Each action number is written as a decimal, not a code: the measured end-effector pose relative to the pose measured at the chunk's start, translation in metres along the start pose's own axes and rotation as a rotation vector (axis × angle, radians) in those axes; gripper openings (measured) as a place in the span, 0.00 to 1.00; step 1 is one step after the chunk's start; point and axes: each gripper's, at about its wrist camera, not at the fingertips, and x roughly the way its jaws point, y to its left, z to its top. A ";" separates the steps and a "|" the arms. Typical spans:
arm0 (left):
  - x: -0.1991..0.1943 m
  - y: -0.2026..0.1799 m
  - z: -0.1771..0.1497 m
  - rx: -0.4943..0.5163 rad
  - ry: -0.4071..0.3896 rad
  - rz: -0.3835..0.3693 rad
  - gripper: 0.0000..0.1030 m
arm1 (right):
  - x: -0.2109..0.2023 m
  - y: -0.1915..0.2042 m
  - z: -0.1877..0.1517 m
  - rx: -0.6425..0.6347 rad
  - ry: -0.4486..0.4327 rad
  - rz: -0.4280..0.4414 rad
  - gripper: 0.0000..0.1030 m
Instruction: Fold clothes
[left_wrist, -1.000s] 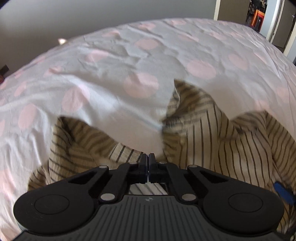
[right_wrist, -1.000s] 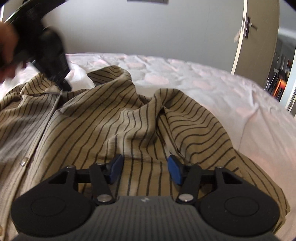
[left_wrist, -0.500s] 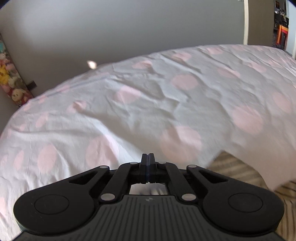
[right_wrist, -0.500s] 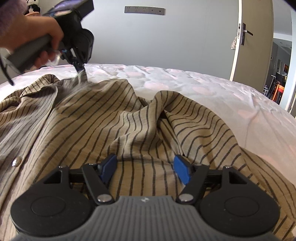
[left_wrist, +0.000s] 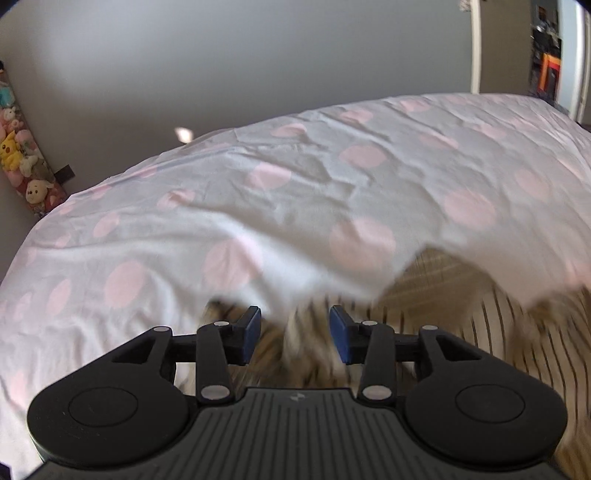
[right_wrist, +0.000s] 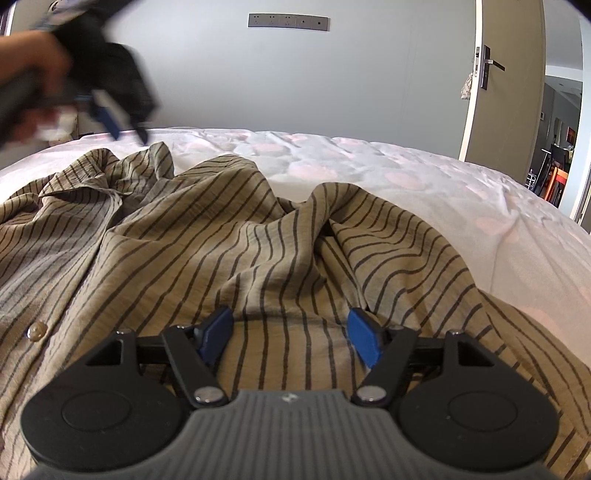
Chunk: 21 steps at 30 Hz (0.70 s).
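No writing is legible on the striped shirt (right_wrist: 229, 258), which lies rumpled on the spotted bedsheet (right_wrist: 424, 184), collar toward my left. My left gripper (left_wrist: 294, 334) gapes above it; my right gripper (right_wrist: 291, 334) rests spread on the cloth, gripping nothing.

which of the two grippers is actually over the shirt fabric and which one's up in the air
The right gripper hangs open just over the striped shirt. The left gripper, also open, is lifted above the collar end.
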 end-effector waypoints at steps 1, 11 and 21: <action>-0.013 0.004 -0.010 0.009 0.006 -0.008 0.39 | -0.002 0.000 0.001 -0.005 -0.001 -0.001 0.70; -0.130 0.030 -0.136 -0.017 0.065 -0.093 0.45 | -0.103 -0.014 0.017 -0.121 -0.160 -0.020 0.69; -0.177 0.040 -0.201 -0.099 0.048 -0.070 0.46 | -0.159 -0.110 -0.011 0.147 -0.017 -0.095 0.55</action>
